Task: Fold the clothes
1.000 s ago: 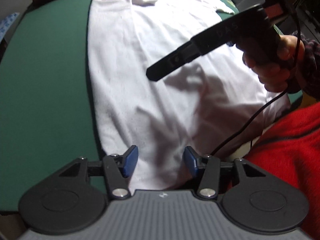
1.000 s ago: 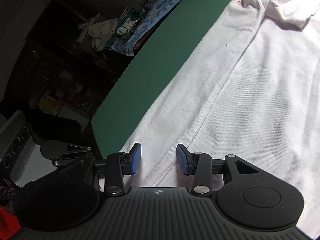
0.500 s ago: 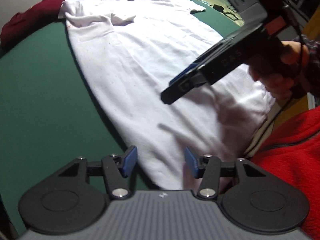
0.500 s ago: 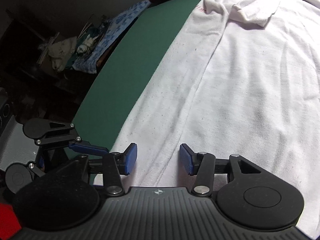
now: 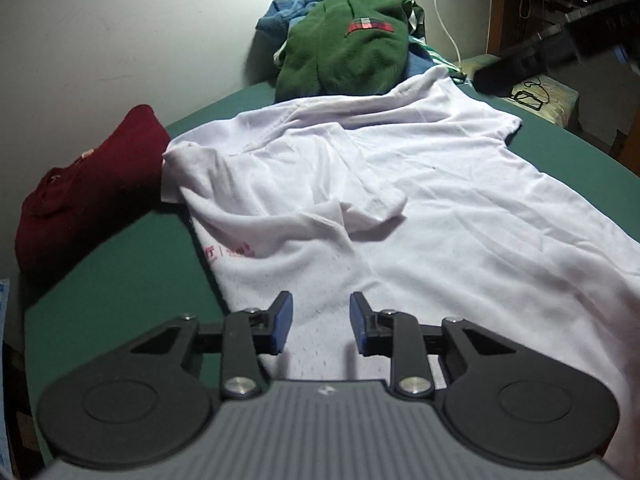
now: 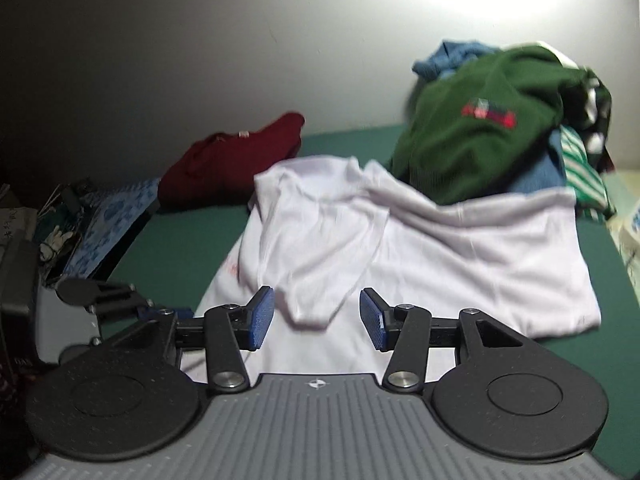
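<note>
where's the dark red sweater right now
The dark red sweater lies at the far left on the green table, beside the white t-shirt's folded sleeve, near the wall.

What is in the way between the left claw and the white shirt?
Nothing visible. The left claw is open just above the white shirt, with only bare fabric ahead; the green sweater sits on its far edge.

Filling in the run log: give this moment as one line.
task: fold clothes | white shirt: spread flat | left hand-held gripper: open | right hand-held gripper: open
</note>
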Available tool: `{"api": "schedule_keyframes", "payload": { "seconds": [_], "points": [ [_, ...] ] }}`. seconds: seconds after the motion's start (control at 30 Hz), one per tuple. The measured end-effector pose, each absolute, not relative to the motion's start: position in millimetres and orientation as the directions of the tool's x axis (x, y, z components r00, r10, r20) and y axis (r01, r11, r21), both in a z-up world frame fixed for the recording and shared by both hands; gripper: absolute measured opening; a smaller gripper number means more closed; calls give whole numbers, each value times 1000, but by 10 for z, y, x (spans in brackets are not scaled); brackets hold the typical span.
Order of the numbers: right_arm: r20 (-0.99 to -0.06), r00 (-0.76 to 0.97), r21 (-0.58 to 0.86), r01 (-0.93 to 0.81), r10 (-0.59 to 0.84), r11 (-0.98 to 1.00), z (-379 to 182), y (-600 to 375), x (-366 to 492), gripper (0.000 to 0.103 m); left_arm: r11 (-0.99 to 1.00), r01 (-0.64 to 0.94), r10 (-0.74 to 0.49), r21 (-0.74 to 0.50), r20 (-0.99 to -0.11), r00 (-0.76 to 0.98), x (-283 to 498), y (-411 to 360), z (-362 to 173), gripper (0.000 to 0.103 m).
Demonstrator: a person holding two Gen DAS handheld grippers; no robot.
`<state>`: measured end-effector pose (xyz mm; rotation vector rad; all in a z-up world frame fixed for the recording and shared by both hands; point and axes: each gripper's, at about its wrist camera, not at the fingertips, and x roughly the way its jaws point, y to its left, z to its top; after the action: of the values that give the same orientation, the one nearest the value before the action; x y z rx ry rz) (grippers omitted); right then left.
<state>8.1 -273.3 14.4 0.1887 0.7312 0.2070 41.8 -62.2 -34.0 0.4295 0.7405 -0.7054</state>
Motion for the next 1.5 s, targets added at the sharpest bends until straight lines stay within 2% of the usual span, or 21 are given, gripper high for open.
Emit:
{"api": "schedule_keyframes", "payload": {
  "seconds": [0.1,0.17,0.23,0.4,0.5,0.57,0.6,0.67,0.7,0.8,0.9,1.0,1.1,1.13,1.2,1.3,1.4,1.5],
  "points": [
    [-591,777,169,-146,219,975,281,-2775,452,51,727,676,-391,119,-738,550,545,-691,-499,28],
    [-592,772,137,-188,233,972,201,-2642,768,51,747,656,-384,106,-736,557,577,-692,-562,29],
    [-590,768,129,-216,250,968,114,-2478,1080,51,759,640,-379,116,-721,581,558,-683,-597,36],
    [-565,766,152,-270,308,951,-66,-2014,1686,52,789,600,-365,132,-685,631,476,-660,-642,39],
    [-579,753,138,-288,313,948,-176,-1776,1945,56,813,564,-345,148,-657,670,417,-653,-674,48],
    [-597,747,118,-277,291,953,-272,-1684,2081,56,821,543,-329,177,-630,703,353,-664,-705,50],
    [-613,739,109,-272,280,956,-323,-1663,2139,54,821,537,-325,193,-616,718,315,-673,-721,50],
    [-647,719,87,-262,254,961,-418,-1644,2247,33,822,523,-315,226,-585,748,245,-689,-756,50],
    [-652,715,92,-256,253,962,-438,-1661,2291,6,822,516,-309,243,-570,761,210,-699,-773,50],
    [-614,722,176,-269,319,947,-384,-1751,2394,6,817,496,-287,293,-540,791,127,-741,-804,51],
    [-576,745,186,-280,335,942,-349,-1761,2515,5,821,482,-274,306,-530,803,107,-750,-814,53],
    [-587,742,170,-278,324,945,-453,-1739,2627,4,822,477,-269,312,-526,807,102,-755,-816,54],
    [-590,746,165,-265,310,950,-455,-1792,2653,8,817,476,-265,325,-522,811,91,-764,-821,54],
    [-588,742,188,-260,321,947,-405,-1850,2645,23,820,475,-265,320,-523,810,98,-754,-822,55],
    [-557,759,258,-228,337,939,-257,-2049,2543,45,829,472,-267,301,-529,805,131,-727,-818,58],
    [-549,799,228,-142,247,963,-75,-2400,2146,47,850,464,-272,250,-545,793,211,-655,-799,65],
    [-632,763,162,-39,134,986,-165,-2738,1740,48,862,464,-285,205,-559,778,265,-608,-784,68],
    [-702,708,156,48,77,987,-379,-2982,1441,48,860,467,-288,206,-559,778,261,-627,-792,68]
  ]
}}
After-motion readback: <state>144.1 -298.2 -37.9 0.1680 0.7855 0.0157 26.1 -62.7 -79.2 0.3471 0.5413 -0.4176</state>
